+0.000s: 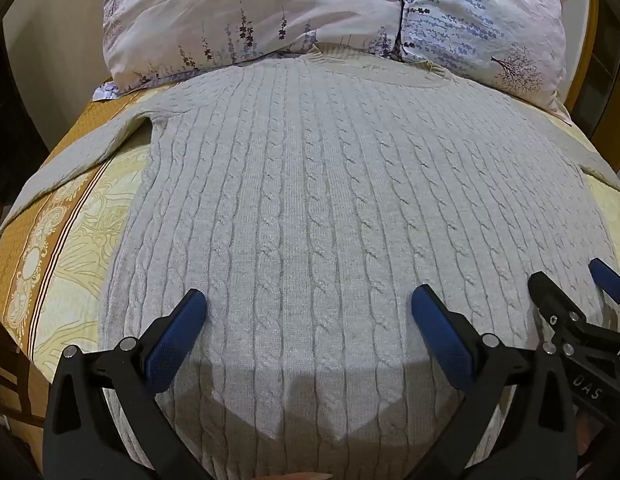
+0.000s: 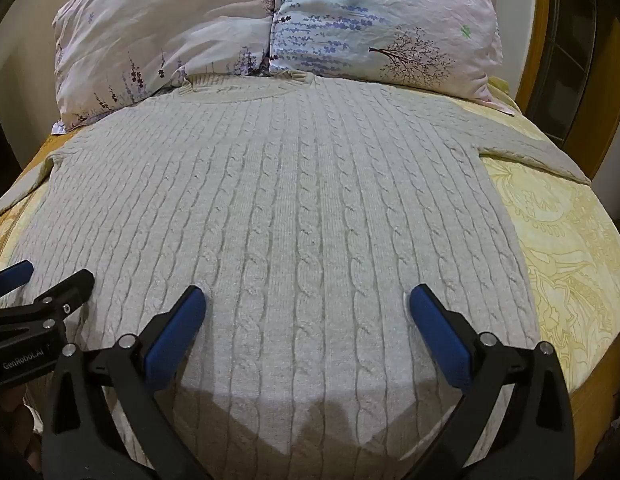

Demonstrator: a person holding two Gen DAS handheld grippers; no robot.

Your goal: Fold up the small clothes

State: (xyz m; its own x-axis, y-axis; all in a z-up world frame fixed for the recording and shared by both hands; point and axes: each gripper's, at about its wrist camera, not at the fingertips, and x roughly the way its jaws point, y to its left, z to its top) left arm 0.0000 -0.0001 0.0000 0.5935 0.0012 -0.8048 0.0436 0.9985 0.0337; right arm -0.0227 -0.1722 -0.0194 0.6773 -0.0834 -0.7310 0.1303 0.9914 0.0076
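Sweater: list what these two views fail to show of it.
- Sweater hem: cut off by the bottom edge and the left claw in the left wrist view; likewise behind the right claw.
- Sleeve ends: run past the bed's edges.
- Collar: partly tucked against the pillows.

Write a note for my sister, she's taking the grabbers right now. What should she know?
Left gripper: open, empty, over the sweater's lower part.
Right gripper: open, empty, beside it.
Sweater: spread flat on the bedspread, collar touching the pillows, sleeves out sideways.
Done: laid out only.
Left: every fold, probably sleeves in first.
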